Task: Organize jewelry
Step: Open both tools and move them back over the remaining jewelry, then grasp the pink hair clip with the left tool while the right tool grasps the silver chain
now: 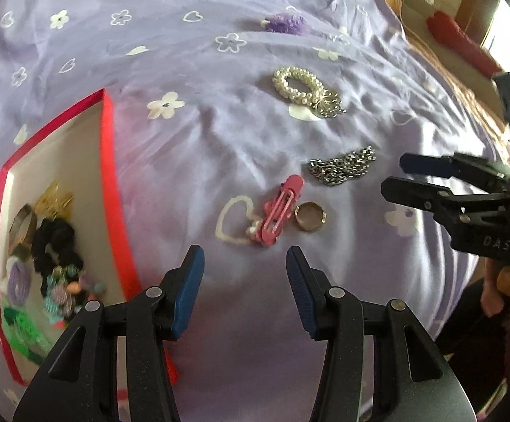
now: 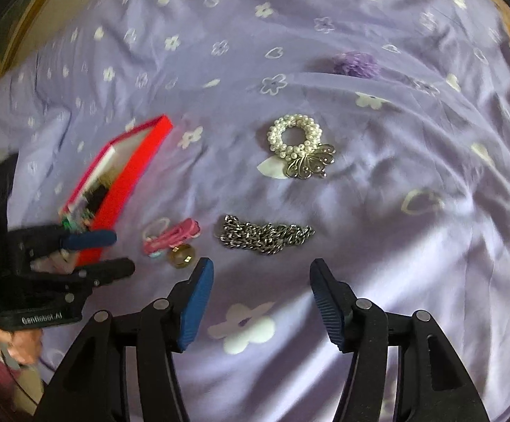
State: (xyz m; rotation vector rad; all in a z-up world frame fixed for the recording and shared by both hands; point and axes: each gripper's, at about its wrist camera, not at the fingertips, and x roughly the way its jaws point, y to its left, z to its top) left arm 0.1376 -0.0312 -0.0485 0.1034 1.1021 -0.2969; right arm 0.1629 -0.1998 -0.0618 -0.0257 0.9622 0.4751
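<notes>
Home bedroom, flowered lilac bedsheet (image 1: 191, 147), wooden bed edge (image 2: 44, 10)

Left gripper (image 1: 245, 263): black angular frame, blue ribbed pads (image 1: 191, 292), round silver pivot screws. White "GentleBot.AI" lettering on side, seen from right wrist view. Right gripper (image 2: 261, 279): same build, blue ribbed pads, silver screws; "DAS" embossed on body.
</notes>
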